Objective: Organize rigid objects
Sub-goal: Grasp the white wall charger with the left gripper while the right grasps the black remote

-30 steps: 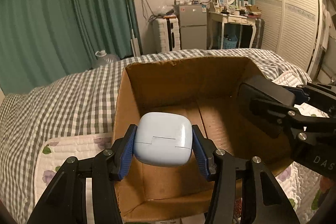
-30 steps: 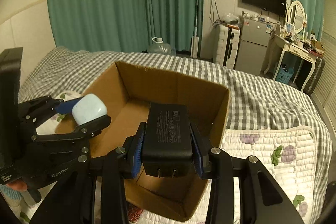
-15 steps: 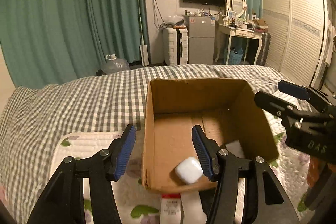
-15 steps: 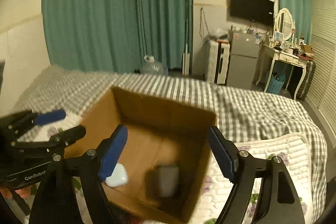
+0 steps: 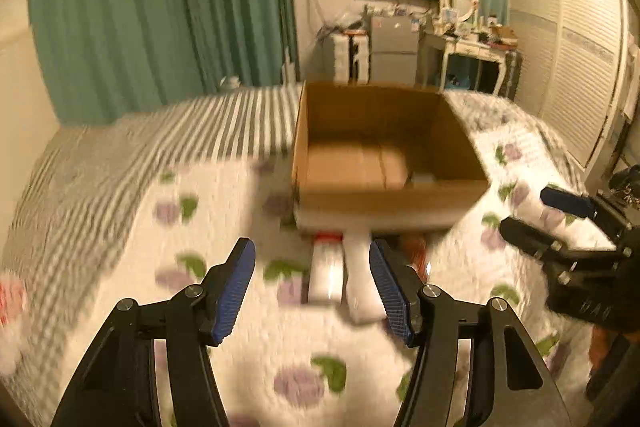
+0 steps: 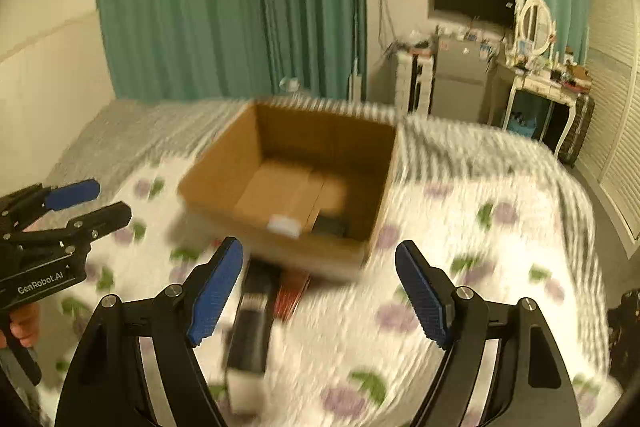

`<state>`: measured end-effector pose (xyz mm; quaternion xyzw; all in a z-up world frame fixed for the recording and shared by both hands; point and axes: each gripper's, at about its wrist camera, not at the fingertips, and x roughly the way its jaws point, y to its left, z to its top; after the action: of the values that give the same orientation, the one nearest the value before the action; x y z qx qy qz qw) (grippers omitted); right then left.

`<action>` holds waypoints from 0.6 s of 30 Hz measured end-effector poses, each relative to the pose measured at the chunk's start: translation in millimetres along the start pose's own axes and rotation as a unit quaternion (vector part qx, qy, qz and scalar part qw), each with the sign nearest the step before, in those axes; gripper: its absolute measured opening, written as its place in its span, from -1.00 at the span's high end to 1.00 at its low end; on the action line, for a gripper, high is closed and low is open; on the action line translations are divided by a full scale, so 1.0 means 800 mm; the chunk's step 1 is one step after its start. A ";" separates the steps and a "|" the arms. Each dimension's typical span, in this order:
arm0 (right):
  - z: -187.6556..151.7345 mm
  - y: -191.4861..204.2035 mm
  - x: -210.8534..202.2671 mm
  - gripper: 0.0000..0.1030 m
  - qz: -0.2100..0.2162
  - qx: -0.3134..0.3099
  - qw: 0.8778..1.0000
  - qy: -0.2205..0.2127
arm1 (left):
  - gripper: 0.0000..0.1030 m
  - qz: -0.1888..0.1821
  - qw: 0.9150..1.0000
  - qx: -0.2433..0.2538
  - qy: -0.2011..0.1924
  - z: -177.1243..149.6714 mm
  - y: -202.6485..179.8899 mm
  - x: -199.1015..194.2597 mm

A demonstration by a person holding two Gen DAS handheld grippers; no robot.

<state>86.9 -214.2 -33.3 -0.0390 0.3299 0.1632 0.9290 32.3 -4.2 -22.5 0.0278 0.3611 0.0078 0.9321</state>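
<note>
An open cardboard box (image 5: 384, 203) (image 6: 224, 187) sits on the bed. In the right wrist view, a white earbud case (image 6: 284, 225) and a black power adapter (image 6: 330, 227) lie on its floor. My left gripper (image 5: 312, 287) is open and empty, above the floral quilt in front of the box. My right gripper (image 6: 320, 291) is open and empty, to the right of it and also in front of the box. Blurred white bottles (image 5: 344, 275) and a red item (image 5: 414, 247) lie between the box and my left gripper. A long black box (image 6: 252, 323) lies near my right gripper.
The bed has a white floral quilt (image 5: 240, 327) over a grey checked cover (image 5: 160, 135). Green curtains (image 6: 224, 7), a small fridge (image 6: 456, 83), a dressing table (image 6: 548, 87) and a louvred wardrobe (image 5: 580, 59) stand beyond the bed.
Both grippers let go of their objects: the white earbud case and the black adapter now lie in the box. Both grippers have pulled back and up from the box, with motion blur.
</note>
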 end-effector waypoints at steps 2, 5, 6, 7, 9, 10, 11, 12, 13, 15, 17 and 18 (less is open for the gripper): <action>-0.024 0.014 0.016 -0.53 0.009 -0.001 1.000 0.025 | -0.21 0.001 1.000 -0.008 0.008 -0.022 0.004 0.011; -0.057 0.037 0.055 -0.53 0.025 -0.013 0.997 0.068 | -0.21 0.010 0.999 -0.014 0.031 -0.040 0.012 0.034; -0.061 0.044 0.067 -0.53 0.023 -0.022 0.996 0.079 | -0.21 0.010 0.999 -0.017 0.034 -0.042 0.014 0.039; -0.066 0.048 0.079 -0.53 0.021 -0.032 0.995 0.089 | -0.21 0.010 0.999 -0.021 0.037 -0.044 0.018 0.044; -0.076 0.055 0.101 -0.53 0.018 -0.043 0.993 0.105 | -0.21 0.015 0.999 -0.025 0.045 -0.050 0.022 0.054; -0.078 0.056 0.112 -0.51 0.019 -0.043 0.992 0.116 | -0.21 0.016 0.998 -0.025 0.048 -0.054 0.023 0.058; -0.080 0.057 0.119 -0.48 0.018 -0.042 0.991 0.122 | -0.21 0.017 0.998 -0.024 0.052 -0.057 0.024 0.063; -0.079 0.058 0.126 -0.41 0.019 -0.042 0.991 0.125 | -0.21 0.017 0.998 -0.023 0.054 -0.059 0.025 0.064; -0.079 0.059 0.132 -0.33 0.019 -0.044 0.991 0.128 | -0.21 0.017 0.998 -0.021 0.057 -0.061 0.025 0.067; -0.080 0.062 0.147 -0.13 0.021 -0.049 0.989 0.136 | -0.21 0.017 0.998 -0.015 0.061 -0.064 0.023 0.070; -0.080 0.062 0.151 0.09 0.041 -0.041 0.988 0.141 | -0.21 0.014 0.998 -0.012 0.063 -0.064 0.021 0.072; -0.080 0.062 0.149 0.17 0.052 -0.040 0.988 0.141 | -0.21 0.011 0.998 -0.012 0.063 -0.063 0.020 0.073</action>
<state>119.4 -145.8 -155.8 -0.0813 0.4522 0.2168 0.8613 41.3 15.8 -98.0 0.0198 0.4189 0.0243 0.9075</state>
